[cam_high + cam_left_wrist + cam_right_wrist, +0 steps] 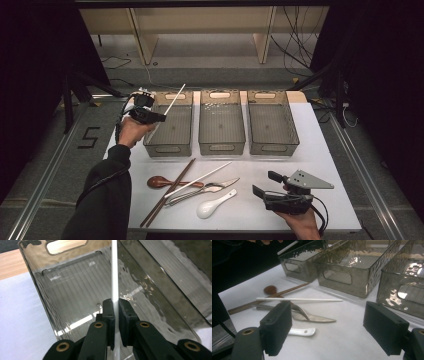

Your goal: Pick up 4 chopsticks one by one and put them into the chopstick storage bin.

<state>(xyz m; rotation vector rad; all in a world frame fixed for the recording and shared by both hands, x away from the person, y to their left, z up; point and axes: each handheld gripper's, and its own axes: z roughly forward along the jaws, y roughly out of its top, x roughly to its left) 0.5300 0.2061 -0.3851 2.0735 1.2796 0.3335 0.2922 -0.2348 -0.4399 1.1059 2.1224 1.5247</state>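
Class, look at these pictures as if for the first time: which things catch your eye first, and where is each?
The left gripper grips a thin white chopstick above the leftmost of three smoky clear plastic bins at the table's far side. On the white table top nearer the person lies a heap of cutlery: brown wooden chopsticks, a white ceramic spoon and a second white chopstick. The right gripper stands open beside them.

the high view looks forward and down on the whole table [320, 150]. the left gripper view sits close above the left bin [75, 290]. the right gripper view looks low across the table from its near right corner; both share that bin [299, 262].
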